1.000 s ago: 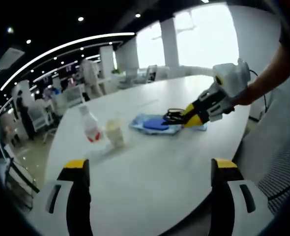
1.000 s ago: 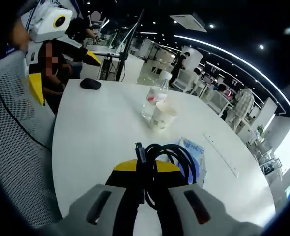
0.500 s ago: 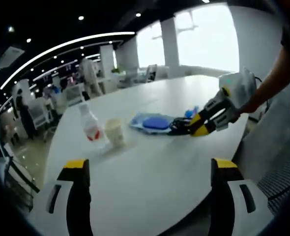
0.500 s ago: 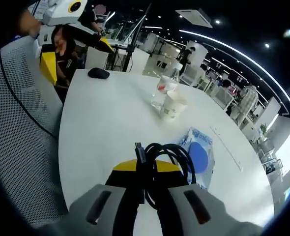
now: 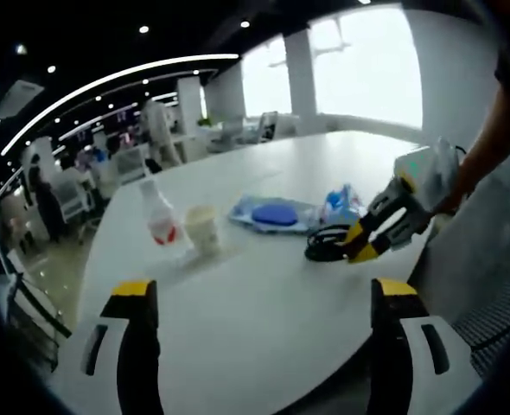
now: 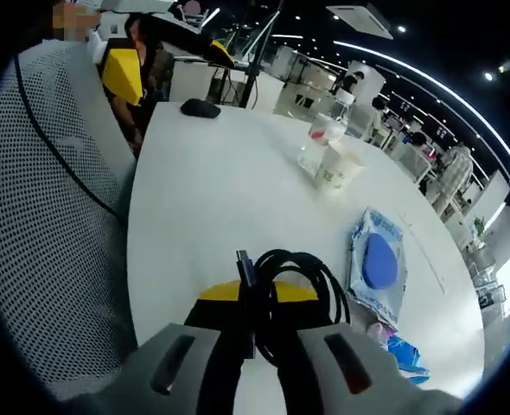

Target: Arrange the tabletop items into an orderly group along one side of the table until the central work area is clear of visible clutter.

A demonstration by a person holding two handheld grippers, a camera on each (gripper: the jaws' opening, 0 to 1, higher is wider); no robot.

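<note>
Pinching coiled black cable (image 6: 291,298) between jaws, right gripper (image 6: 255,303) hangs over table (image 6: 212,199) edge. Left gripper (image 5: 259,298) spread, empty. Risk: loose loops beyond jaws snag or uncoil on release near edge, slide off.

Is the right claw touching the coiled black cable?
Touching. In the right gripper view the right claw is shut on the coiled black cable, which passes between its yellow tips; the left gripper view shows the same grip.

Table (image 6: 220,199): smooth matt white top. Cable (image 6: 294,294): black, rubbery, slight sheen. Packet (image 6: 378,264): glossy crinkled plastic film. Bottle (image 5: 158,216): clear plastic. Cup (image 5: 202,230): matt paper. Chair back (image 6: 47,216), 9 o'clock: woven mesh cloth.
</note>
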